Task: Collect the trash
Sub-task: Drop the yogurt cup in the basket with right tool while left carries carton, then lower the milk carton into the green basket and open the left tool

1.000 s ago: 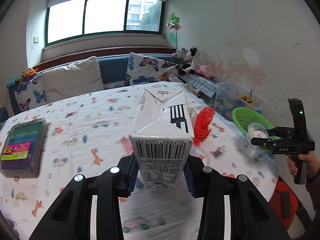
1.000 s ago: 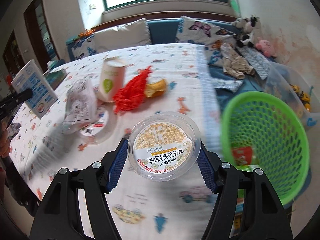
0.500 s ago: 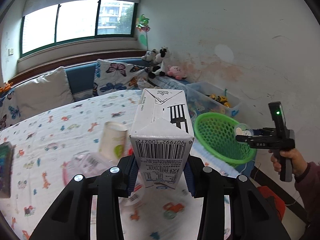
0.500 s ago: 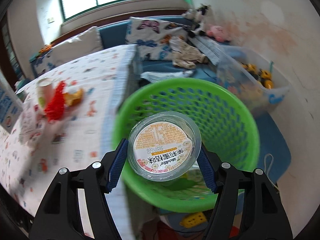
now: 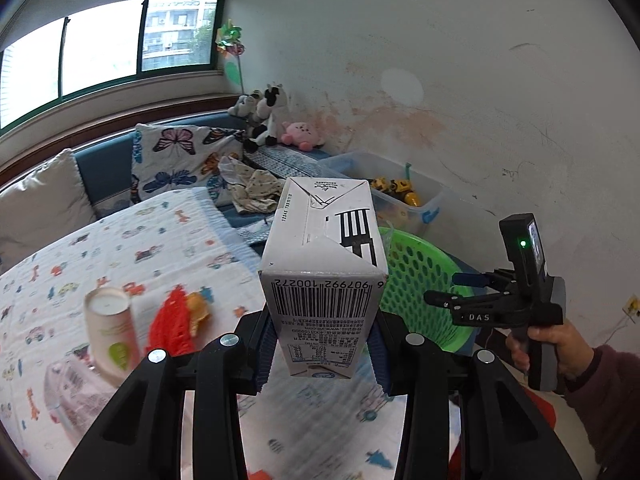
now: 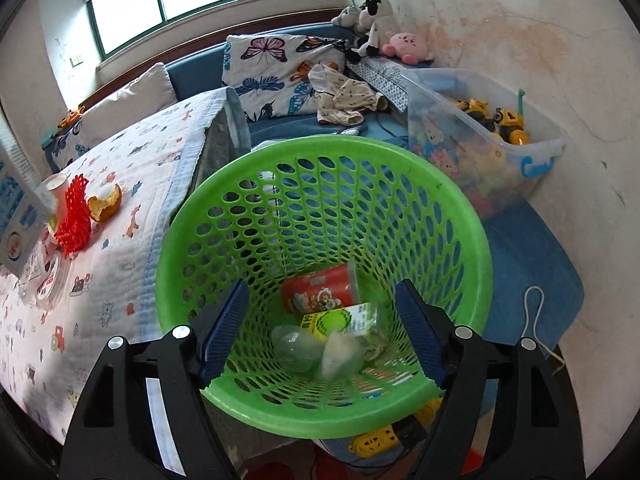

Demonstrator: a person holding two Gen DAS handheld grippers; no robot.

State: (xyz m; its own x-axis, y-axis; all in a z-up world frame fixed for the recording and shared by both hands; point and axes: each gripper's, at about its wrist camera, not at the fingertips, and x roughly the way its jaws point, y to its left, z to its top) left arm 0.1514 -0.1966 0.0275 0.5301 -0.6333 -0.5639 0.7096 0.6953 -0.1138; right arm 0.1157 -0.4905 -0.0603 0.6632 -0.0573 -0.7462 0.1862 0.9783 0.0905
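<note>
Over the green basket [image 6: 324,216], the right tool [image 6: 320,332] has just opened, cup gone; the left tool [image 5: 322,354] still clamps the carton [image 5: 324,280].

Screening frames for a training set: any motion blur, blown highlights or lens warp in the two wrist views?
Left wrist: the patterned tablecloth and the paper cup are smeared, while the carton in the left gripper stays sharp; the window is blown out. Right wrist: mostly sharp; the green basket bulges with fisheye curve, corners dark.
</note>
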